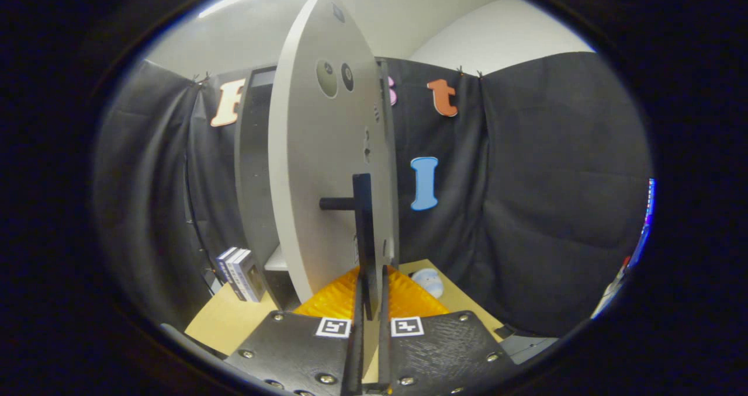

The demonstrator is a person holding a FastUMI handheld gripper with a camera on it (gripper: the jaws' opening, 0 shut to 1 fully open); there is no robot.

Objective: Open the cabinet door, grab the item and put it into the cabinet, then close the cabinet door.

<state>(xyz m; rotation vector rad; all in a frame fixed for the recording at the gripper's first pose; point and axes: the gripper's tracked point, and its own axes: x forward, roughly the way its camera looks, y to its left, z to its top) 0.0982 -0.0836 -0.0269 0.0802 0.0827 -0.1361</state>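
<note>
The white cabinet door (327,168) stands swung open toward me, seen almost edge-on. Its dark bar handle (362,232) runs down the door's near edge. My gripper (370,297) is shut on the lower end of that handle, both fingers pressing its sides. Left of the door the cabinet's dark opening (254,168) shows, with a pale shelf (277,261) low inside. A small blue-and-white box (238,273) stands upright on the tan table (228,320) at the cabinet's left foot. A small pale round object (426,280) lies on the table right of the door.
An orange ribbed mat (339,297) lies on the table under the door, just beyond my fingers. Black cloth walls close in behind and on both sides. The table's right edge drops off near the round object.
</note>
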